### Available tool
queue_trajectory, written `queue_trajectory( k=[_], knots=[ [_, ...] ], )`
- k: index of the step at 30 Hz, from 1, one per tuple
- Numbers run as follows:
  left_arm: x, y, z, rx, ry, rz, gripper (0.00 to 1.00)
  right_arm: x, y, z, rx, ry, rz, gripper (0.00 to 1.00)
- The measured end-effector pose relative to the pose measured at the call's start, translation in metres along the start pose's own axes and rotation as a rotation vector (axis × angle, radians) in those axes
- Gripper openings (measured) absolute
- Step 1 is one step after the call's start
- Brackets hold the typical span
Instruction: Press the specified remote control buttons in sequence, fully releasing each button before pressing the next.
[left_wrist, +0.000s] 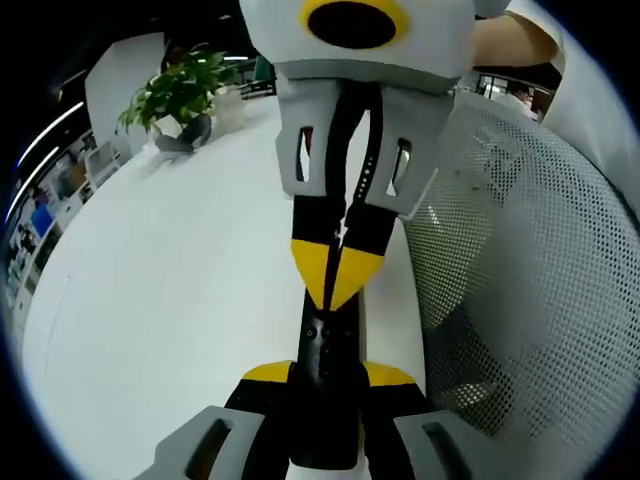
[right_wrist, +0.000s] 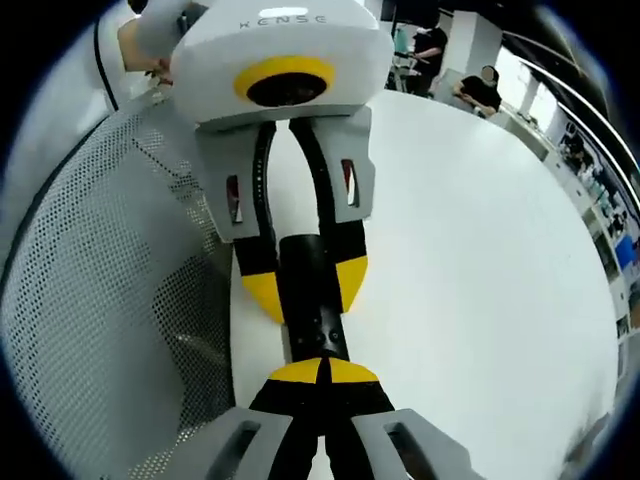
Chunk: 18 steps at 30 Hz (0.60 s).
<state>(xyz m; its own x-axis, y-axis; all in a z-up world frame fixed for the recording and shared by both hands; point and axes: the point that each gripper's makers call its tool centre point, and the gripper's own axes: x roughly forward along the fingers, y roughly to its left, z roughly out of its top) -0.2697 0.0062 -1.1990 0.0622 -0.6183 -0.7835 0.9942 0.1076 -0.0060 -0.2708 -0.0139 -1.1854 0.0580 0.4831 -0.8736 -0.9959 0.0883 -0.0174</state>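
The left gripper (left_wrist: 325, 378) clamps one end of the black remote control (left_wrist: 326, 370). The right gripper (right_wrist: 322, 372), yellow tips together, presses down on its face. Both meet over a white table (left_wrist: 180, 280) beside a mesh chair back (left_wrist: 540, 260).

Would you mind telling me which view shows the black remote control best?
The right gripper view: the remote lies open between the claws, its buttons showing. In the left gripper view the remote sits low between the left claw's tips, partly covered by the right claw.
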Motion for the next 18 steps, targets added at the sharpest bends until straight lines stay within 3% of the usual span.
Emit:
queue_trajectory(
  k=[12,15,18],
  knots=[
    [-0.0007,-0.0007,0.0012,0.0,-0.02,-0.004,0.24,0.0008,0.0024,-0.0038,-0.034,0.048,-0.024,0.0],
    [-0.0003,-0.0011,0.0016,0.001,-0.02,-0.004,0.24,-0.0004,0.0002,-0.0038,0.043,0.0,-0.033,0.0],
    [-0.0007,-0.0012,0.0019,0.001,-0.019,-0.004,0.24,-0.002,-0.0011,-0.0052,0.054,-0.028,-0.022,0.0]
  ],
)
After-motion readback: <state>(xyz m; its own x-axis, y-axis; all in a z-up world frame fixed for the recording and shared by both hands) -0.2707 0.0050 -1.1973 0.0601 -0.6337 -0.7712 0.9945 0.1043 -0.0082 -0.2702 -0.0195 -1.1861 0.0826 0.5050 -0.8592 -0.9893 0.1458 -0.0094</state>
